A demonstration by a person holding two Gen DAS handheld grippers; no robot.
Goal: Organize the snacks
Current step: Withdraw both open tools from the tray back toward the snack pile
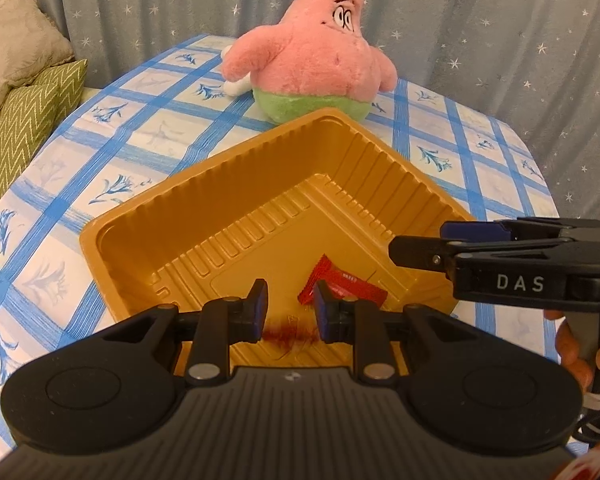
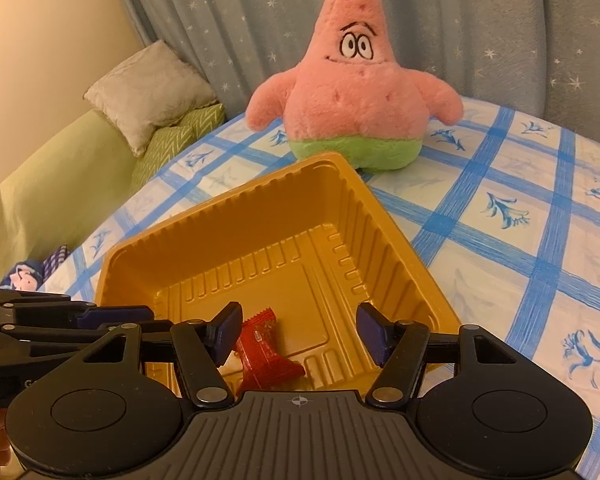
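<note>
One red snack packet lies on the gold tray floor | our right gripper gapes wide above it, empty | our left gripper narrow, pinching the tray's near rim.

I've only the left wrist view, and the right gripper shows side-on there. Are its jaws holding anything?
Observer: No. The right gripper has its jaws apart with nothing between them. The red snack lies on the tray floor below.
Operator: Anything else in the tray by that snack?
Observer: A small white bit shows beside the snack, partly hidden by a finger. I cannot tell what it is.
</note>
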